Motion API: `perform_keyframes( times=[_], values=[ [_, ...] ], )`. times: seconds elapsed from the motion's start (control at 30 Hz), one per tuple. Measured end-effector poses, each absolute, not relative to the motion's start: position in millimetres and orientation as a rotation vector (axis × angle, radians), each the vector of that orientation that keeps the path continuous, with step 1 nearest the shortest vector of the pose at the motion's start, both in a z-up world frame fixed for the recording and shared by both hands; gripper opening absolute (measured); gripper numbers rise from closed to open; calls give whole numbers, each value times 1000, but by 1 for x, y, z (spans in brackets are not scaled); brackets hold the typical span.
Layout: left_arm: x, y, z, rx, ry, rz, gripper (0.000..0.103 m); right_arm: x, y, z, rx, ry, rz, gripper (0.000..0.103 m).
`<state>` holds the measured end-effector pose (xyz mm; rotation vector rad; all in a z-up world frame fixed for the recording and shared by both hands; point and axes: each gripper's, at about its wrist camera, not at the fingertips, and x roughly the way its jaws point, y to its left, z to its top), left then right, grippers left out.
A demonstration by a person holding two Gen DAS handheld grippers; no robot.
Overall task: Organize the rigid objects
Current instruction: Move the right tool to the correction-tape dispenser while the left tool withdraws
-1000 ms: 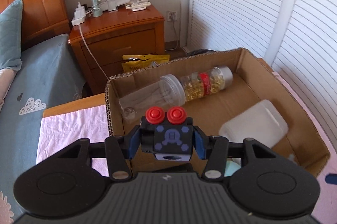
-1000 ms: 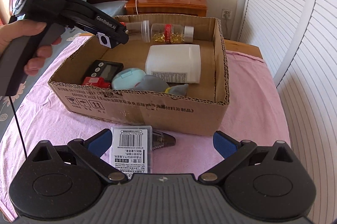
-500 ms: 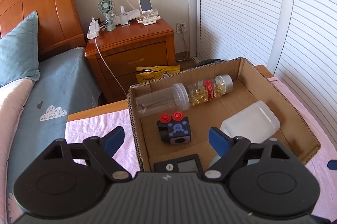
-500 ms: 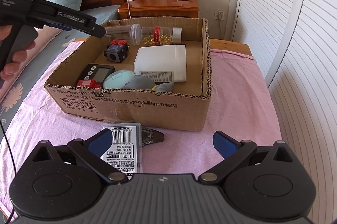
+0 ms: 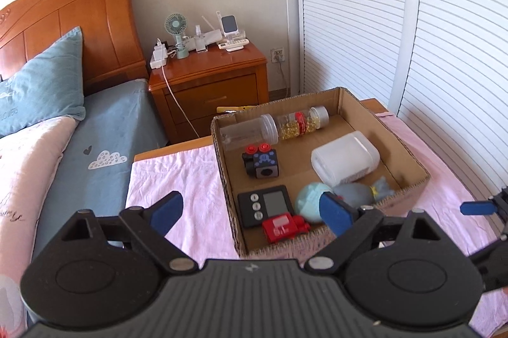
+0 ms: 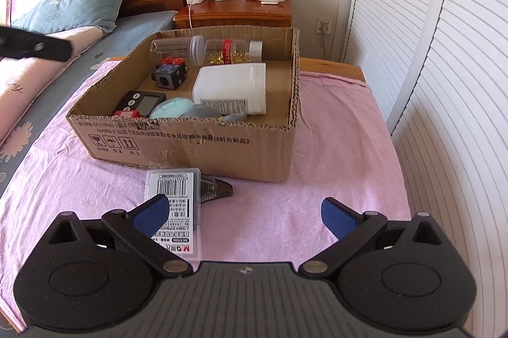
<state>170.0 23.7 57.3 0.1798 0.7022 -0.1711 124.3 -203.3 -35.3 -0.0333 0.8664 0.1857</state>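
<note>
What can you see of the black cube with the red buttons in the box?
The cube looks like hard black plastic. Two round red buttons sit side by side on the face turned toward the clear jar, a bluish pattern covers its top, and a grey panel with a dark round hole faces the camera. It rests a little askew on the floor of the box, near the back left corner, ahead of the timer. It seems clear of everything else, and neither gripper touches it.
</note>
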Motion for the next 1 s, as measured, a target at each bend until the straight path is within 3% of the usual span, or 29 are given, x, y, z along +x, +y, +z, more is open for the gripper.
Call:
perform_keyframes(
  times=[0.43, 1.0],
  values=[
    [99, 40, 7, -15, 667, -32, 93, 132, -212, -61, -31, 873, 170, 103],
    [92, 38, -21, -20, 681, -51, 93, 156, -196, -88, -88, 923, 149, 103]
  ],
)
